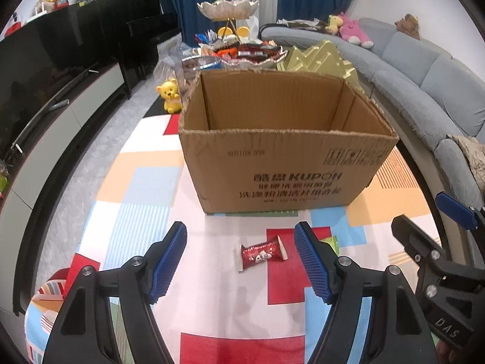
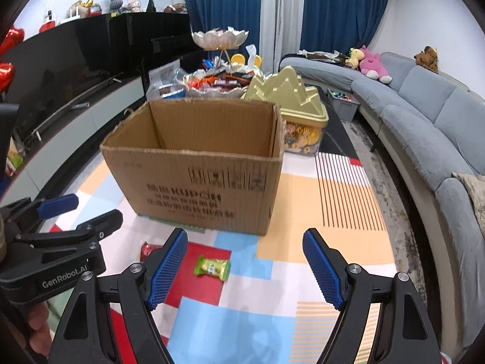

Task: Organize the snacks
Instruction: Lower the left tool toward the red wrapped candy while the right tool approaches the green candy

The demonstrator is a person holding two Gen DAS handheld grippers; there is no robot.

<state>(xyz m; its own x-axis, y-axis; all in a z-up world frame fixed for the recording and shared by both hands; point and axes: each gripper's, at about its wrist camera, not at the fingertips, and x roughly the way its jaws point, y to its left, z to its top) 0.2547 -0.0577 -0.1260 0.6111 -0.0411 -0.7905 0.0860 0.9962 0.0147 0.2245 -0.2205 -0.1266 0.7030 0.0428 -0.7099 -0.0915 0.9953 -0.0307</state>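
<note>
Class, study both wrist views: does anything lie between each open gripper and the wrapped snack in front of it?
Nothing visible does. The left gripper has bare mat up to the red snack; the right gripper likewise faces the green snack. The cardboard box stands beyond both.

Red snack (image 1: pixel 263 254), green snack (image 2: pixel 212 267) before box (image 1: pixel 282 154)

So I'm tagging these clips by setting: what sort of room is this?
Most likely a home living room: a grey curved sofa with plush toys, a TV on a low cabinet, blue curtains.
</note>
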